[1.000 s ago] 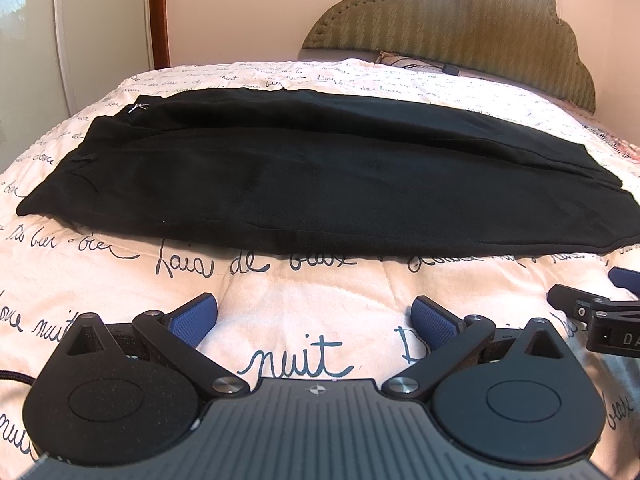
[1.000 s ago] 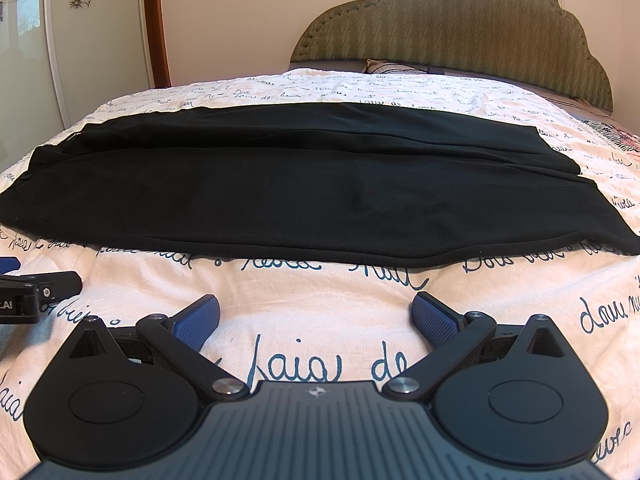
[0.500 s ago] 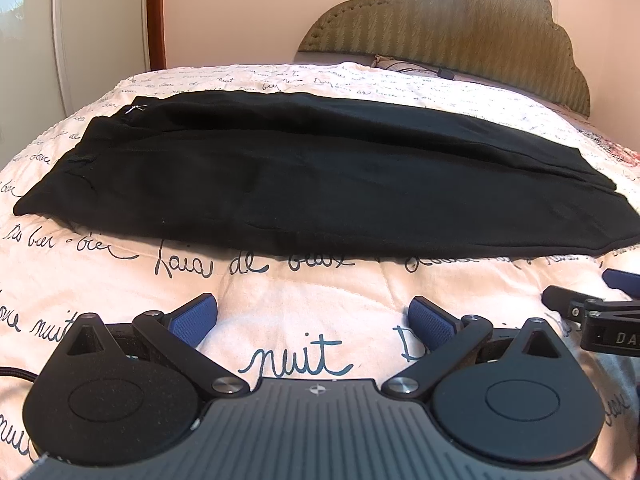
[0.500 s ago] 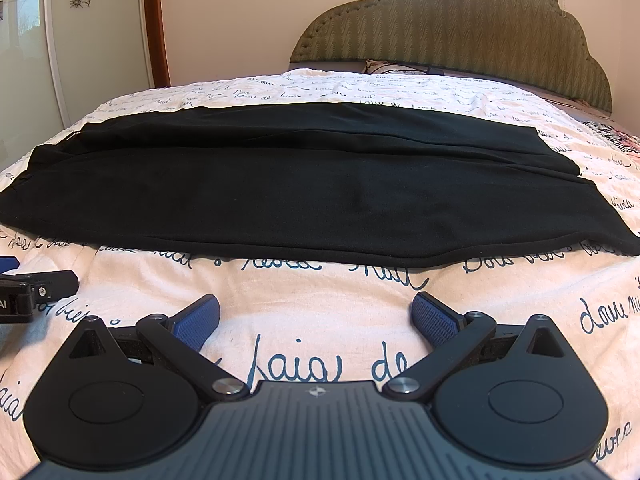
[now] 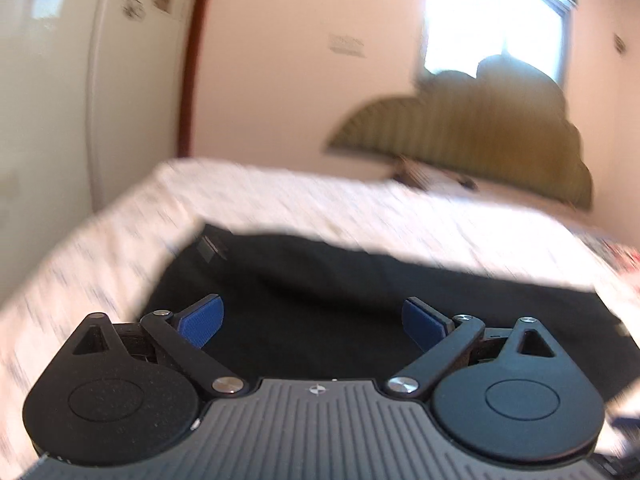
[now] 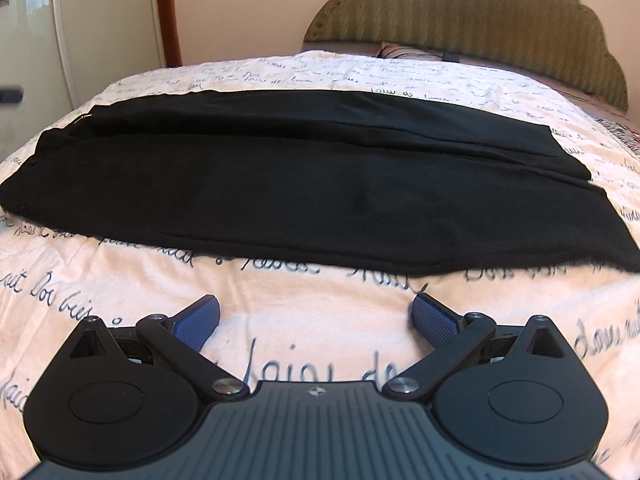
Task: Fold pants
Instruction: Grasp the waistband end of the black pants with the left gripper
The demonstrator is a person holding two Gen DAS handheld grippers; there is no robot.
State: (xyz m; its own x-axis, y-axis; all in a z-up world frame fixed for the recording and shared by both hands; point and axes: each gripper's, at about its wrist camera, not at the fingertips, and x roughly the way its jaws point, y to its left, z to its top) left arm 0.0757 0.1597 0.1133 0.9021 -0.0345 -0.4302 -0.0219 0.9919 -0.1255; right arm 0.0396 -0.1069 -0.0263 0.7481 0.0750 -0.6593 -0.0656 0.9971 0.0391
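Note:
Black pants (image 6: 304, 184) lie flat across the bed, folded lengthwise, waist at the left and leg hems at the right. In the blurred left wrist view the pants (image 5: 320, 304) fill the space between and beyond the fingers, near their waist end. My left gripper (image 5: 312, 320) is open over the black cloth and holds nothing. My right gripper (image 6: 316, 320) is open and empty over the bedspread, just short of the pants' near edge.
The bed has a white bedspread (image 6: 320, 284) with dark script writing. An olive padded headboard (image 6: 480, 12) stands at the back. A pillow (image 6: 404, 49) lies before it. A white wardrobe (image 6: 36, 36) stands at the left beside a brown door frame (image 6: 168, 12).
My left gripper has moved fast forward and left onto the waist end of the pants; its view is blurred. My right gripper has moved slightly closer to the pants. The left gripper has left the right view.

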